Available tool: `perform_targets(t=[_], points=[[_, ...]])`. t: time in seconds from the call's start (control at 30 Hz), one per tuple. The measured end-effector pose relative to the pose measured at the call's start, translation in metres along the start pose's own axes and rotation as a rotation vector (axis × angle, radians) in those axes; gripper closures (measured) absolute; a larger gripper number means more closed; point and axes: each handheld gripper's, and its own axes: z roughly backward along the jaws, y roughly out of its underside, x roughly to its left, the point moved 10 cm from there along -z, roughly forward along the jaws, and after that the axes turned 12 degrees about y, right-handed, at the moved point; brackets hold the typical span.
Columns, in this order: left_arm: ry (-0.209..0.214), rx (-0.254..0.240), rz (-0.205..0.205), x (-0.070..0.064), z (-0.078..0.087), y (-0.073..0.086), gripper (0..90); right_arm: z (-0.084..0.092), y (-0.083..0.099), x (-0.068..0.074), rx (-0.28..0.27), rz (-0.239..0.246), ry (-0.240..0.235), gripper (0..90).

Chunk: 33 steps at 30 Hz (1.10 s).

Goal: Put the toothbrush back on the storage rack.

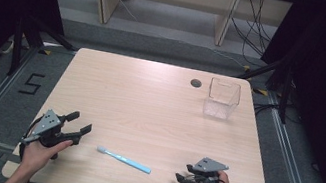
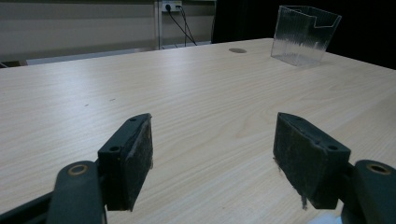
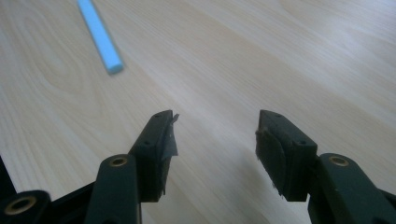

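A person is holding two grippers over a light wooden table, forearms coming in from the near edge; the left gripper is sitting at the near left corner, its jaws standing wide apart with nothing but bare wood between them, and in the left gripper view it is pointing level across the tabletop toward a clear plastic container; the right gripper is resting at the near right, its jaws likewise spread and gripping nothing, and in the right gripper view they are angling down at the wood; a light blue toothbrush is lying flat on the table between the two grippers, near the front edge, its white head toward the left gripper and its handle end toward the right; that handle end is showing ahead of the right gripper's jaws, clear of them and untouched; the container is standing upright at the far right of the table, well apart from the toothbrush, just beside a small round cable hole.
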Motion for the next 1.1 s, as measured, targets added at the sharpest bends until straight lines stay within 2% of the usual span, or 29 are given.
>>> perform_targets(t=[0.03,0.07,0.1,0.13,0.23,0.27,0.33,0.37,0.4,0.43,0.47,0.5,0.53,0.57,0.63,0.67,0.7,0.73,0.77,0.8,0.83,0.87,0.9,0.93,0.97,1.03,1.07,1.1], points=[[0.025,-0.027,-0.026,-0.002,-0.003,-0.004,27.9,0.000,0.000,-0.001,-0.008,0.007,-0.008,46.9],[0.025,-0.027,-0.026,-0.002,-0.003,-0.004,27.9,0.000,0.000,-0.001,-0.008,0.007,-0.008,46.9],[0.015,-0.004,-0.010,-0.005,-0.001,-0.003,27.9,0.001,0.001,-0.003,-0.004,-0.018,0.004,46.7],[0.041,-0.008,-0.043,-0.008,-0.002,-0.007,27.9,0.001,0.000,-0.004,-0.009,-0.007,0.003,46.5],[0.066,-0.014,-0.063,-0.012,-0.004,-0.012,28.0,0.001,-0.002,-0.005,0.000,-0.009,0.006,46.3],[0.065,0.011,-0.060,-0.014,-0.003,-0.012,28.0,0.002,-0.002,-0.004,0.011,-0.021,0.004,46.2],[0.106,0.046,-0.080,-0.023,-0.007,-0.015,28.5,0.001,-0.004,-0.007,0.012,0.015,0.000,45.9],[0.106,0.046,-0.080,-0.023,-0.007,-0.015,28.6,0.001,-0.004,-0.007,0.012,0.015,0.000,45.9],[0.123,0.062,-0.092,-0.025,-0.009,-0.015,28.5,0.002,-0.003,-0.007,0.035,0.001,0.002,45.9],[0.165,0.118,-0.115,-0.031,-0.014,-0.014,28.4,0.001,-0.004,-0.007,0.025,0.006,0.005,45.9],[0.184,0.144,-0.121,-0.034,-0.017,-0.013,28.4,0.002,-0.004,-0.009,0.041,0.014,0.003,45.9],[0.184,0.144,-0.121,-0.034,-0.017,-0.013,28.4,0.002,-0.004,-0.009,0.041,0.014,0.003,45.9],[0.213,0.191,-0.142,-0.039,-0.022,-0.010,28.4,0.001,-0.006,-0.009,0.026,0.020,0.002,45.8],[0.213,0.191,-0.142,-0.039,-0.022,-0.010,28.4,0.003,-0.006,-0.009,0.045,0.030,-0.006,45.8],[0.246,0.235,-0.160,-0.045,-0.027,-0.008,28.5,0.004,-0.006,-0.009,0.050,0.022,0.002,45.7],[0.282,0.268,-0.180,-0.051,-0.032,-0.007,28.6,0.003,-0.006,-0.009,0.049,0.013,0.004,45.7],[0.282,0.268,-0.180,-0.051,-0.032,-0.007,28.8,0.003,-0.006,-0.009,0.049,0.013,0.004,45.7],[0.310,0.302,-0.203,-0.056,-0.036,-0.006,29.1,0.005,-0.006,-0.009,0.068,0.016,-0.001,45.6],[0.310,0.302,-0.203,-0.056,-0.036,-0.006,29.3,0.005,-0.006,-0.009,0.068,0.016,-0.001,45.6],[0.342,0.338,-0.234,-0.061,-0.039,-0.004,29.6,0.005,-0.006,-0.010,0.064,0.036,-0.006,45.6],[0.342,0.338,-0.234,-0.061,-0.039,-0.004,30.0,0.005,-0.006,-0.010,0.064,0.036,-0.006,45.6],[0.368,0.363,-0.261,-0.065,-0.042,-0.004,30.6,0.005,-0.007,-0.009,0.061,0.030,0.001,45.5],[0.368,0.363,-0.261,-0.065,-0.042,-0.004,31.1,0.005,-0.007,-0.010,0.060,0.036,0.000,45.5],[0.405,0.404,-0.288,-0.068,-0.044,-0.002,31.8,0.005,-0.007,-0.011,0.059,0.046,0.003,45.5],[0.405,0.404,-0.288,-0.068,-0.044,-0.002,32.2,0.005,-0.007,-0.011,0.059,0.046,0.003,45.5],[0.433,0.444,-0.313,-0.070,-0.046,-0.001,33.0,0.005,-0.007,-0.010,0.061,0.047,-0.001,45.5],[0.459,0.495,-0.346,-0.070,-0.047,0.002,34.1,0.006,-0.007,-0.010,0.065,0.038,-0.001,45.5],[0.459,0.495,-0.346,-0.070,-0.047,0.002,34.6,0.006,-0.007,-0.010,0.065,0.038,-0.001,45.5]])
